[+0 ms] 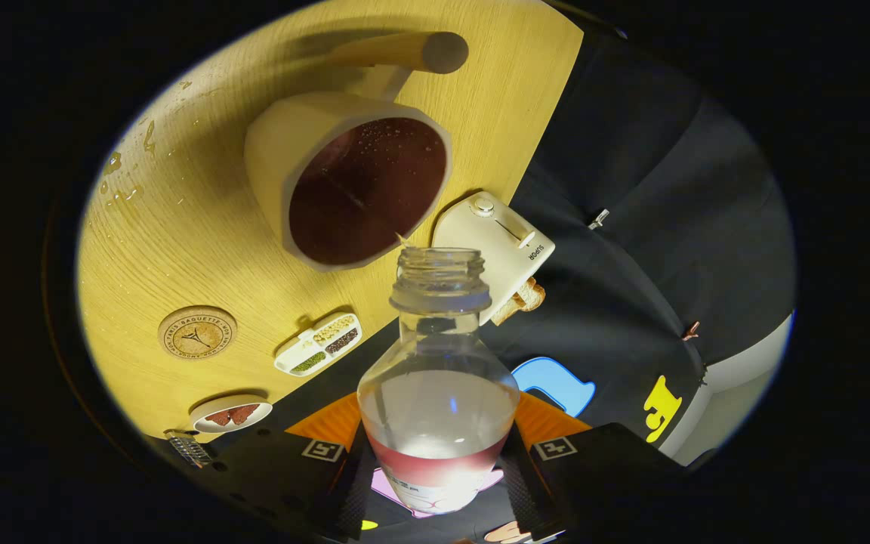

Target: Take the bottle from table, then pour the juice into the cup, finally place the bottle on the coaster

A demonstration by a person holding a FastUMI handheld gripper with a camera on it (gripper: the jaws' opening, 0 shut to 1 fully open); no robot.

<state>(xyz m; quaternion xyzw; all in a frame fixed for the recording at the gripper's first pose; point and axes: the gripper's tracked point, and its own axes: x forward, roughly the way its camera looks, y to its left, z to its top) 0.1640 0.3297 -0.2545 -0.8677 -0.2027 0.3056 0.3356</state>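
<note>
Gripper view: pouring stage appearing nearly complete.
Tongs (pixel 435 461) are clamping the tilted bottle (pixel 439 378), its open mouth aiming at 12 o'clock toward the juice-filled cup (pixel 352 181); coaster (pixel 197 332), lying at 10 o'clock on the surface (pixel 178 249), is awaiting the bottle.

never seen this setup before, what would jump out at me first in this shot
The clear bottle, gripped between the fingers of the hand-held gripper, is tipped with its open mouth toward the pale cup just beyond it. The cup holds dark red juice and stands on the wooden table. A round cork coaster lies bare on the table beside the cup, with water drops scattered past it.
</note>
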